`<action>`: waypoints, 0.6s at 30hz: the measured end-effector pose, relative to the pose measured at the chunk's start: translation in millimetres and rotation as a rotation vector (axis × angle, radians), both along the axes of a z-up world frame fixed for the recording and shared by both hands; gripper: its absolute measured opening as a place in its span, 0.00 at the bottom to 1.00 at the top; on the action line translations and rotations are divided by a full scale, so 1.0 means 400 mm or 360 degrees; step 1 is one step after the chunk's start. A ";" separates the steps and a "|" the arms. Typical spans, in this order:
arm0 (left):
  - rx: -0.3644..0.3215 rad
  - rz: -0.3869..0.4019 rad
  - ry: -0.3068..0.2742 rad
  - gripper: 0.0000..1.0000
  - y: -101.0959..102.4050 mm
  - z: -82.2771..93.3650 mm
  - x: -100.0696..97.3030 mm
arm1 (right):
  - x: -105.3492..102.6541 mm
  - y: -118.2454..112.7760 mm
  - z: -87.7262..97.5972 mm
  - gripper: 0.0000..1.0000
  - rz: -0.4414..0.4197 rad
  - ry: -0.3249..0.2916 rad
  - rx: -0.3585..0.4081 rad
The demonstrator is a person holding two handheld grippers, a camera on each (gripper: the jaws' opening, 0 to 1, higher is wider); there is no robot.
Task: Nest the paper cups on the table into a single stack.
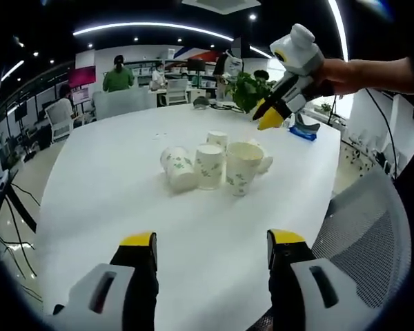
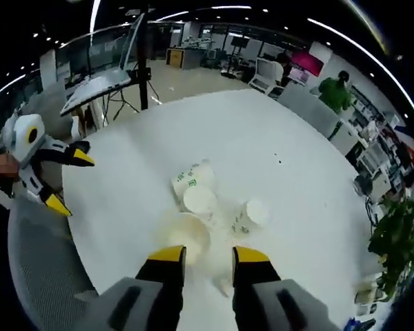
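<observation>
- The left gripper (image 1: 210,249) has its jaws spread wide and holds nothing; it hovers over the near part of the white table (image 1: 103,186).
- The right gripper (image 2: 209,258) is above the paper cups (image 2: 201,200), jaws parted with a small gap, empty.
- The cups stand and lie in a loose cluster at the table's middle, several touching, one on its side.
- Around is an open office with desks, a green plant (image 2: 393,238) and a mesh chair (image 1: 362,227).
- A hand (image 1: 345,74) holds the right gripper tilted down.

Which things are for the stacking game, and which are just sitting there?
For the job:
white paper cups with green leaf print
left tool
right tool

Just lying about:
green leafy potted plant
blue flat object
grey mesh chair
</observation>
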State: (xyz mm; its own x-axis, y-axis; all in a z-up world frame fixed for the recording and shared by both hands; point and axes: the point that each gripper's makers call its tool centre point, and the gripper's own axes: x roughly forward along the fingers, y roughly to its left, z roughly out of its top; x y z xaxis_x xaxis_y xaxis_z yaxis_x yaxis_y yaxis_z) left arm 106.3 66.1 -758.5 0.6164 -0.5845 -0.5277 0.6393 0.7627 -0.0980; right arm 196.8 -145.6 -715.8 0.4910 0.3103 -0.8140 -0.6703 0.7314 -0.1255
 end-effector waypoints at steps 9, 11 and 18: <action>0.0004 0.0017 0.0005 0.63 -0.002 0.001 -0.002 | -0.002 -0.138 -0.041 0.40 -0.0483 0.0096 0.0121; 0.0007 0.0020 0.0004 0.63 0.001 0.000 -0.001 | 0.006 -0.156 -0.056 0.40 -0.0560 0.0119 0.0164; 0.0018 0.0051 0.0003 0.64 0.015 0.001 0.003 | -0.009 -0.164 -0.091 0.45 -0.0690 0.0158 0.0236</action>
State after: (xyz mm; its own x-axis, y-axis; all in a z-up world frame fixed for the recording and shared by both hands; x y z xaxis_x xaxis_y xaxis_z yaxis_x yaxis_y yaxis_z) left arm 107.3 72.2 -758.1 0.6336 -0.5585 -0.5354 0.6146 0.7837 -0.0902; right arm 193.1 -211.1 -752.1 0.5230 0.2104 -0.8260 -0.3023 0.9518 0.0510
